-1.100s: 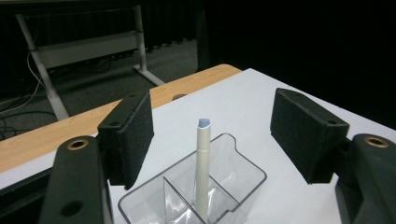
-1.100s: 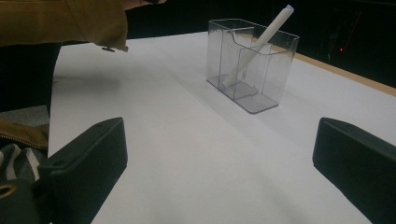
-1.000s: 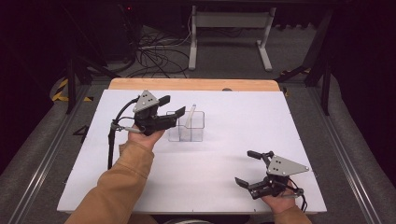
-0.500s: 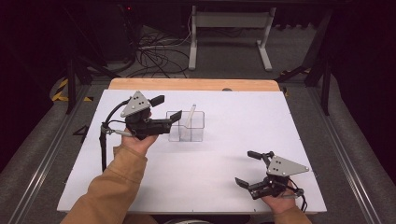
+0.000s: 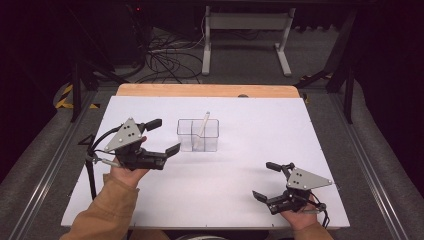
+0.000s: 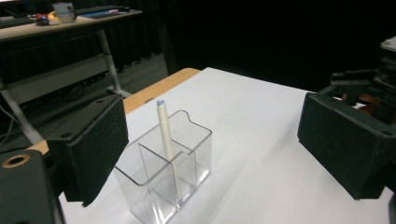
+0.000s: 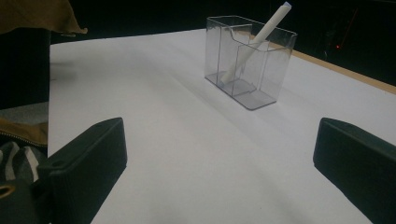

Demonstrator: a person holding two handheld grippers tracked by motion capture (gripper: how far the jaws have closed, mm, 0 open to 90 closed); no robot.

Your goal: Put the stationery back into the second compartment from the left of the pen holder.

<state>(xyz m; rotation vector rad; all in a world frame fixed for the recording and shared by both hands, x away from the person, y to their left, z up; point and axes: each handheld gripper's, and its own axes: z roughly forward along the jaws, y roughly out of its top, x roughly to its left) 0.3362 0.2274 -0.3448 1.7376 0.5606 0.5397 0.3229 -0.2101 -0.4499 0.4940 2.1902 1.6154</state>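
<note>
- Just above the middle of the high view stands the clear plastic two-compartment holder [image 5: 198, 135], a small rectangular box with see-through walls and a thin divider across its middle.
- Its near wall has a shallow notch cut into the rim, plain in the left gripper view [image 6: 164, 171]; the base looks slightly grey in the right gripper view [image 7: 250, 58].
- One slim white pen with a pale blue tip [image 5: 203, 126] leans inside it, its lower end on the floor of one compartment and its upper end rising past the rim and tilting over the divider [image 7: 259, 39].
- The holder sits on the white sheet covering the table [image 5: 235, 180], with a strip of bare light wooden table edge [image 5: 205, 90] along the far side.
- At centre left of the high view, the left gripper [image 5: 163, 136] is held just left of the holder, not touching it; its black padded jaws have just been opening and stand spread wide, with nothing between them.
- In the left gripper view the holder shows low in the frame between the two pads, well ahead of them.
- At lower right of the high view, the right gripper [image 5: 267, 180] rests low over the sheet, well apart from the holder, jaws spread and empty.
- A tan sleeve [image 5: 107, 212] covers the person's left forearm at the lower left.
</note>
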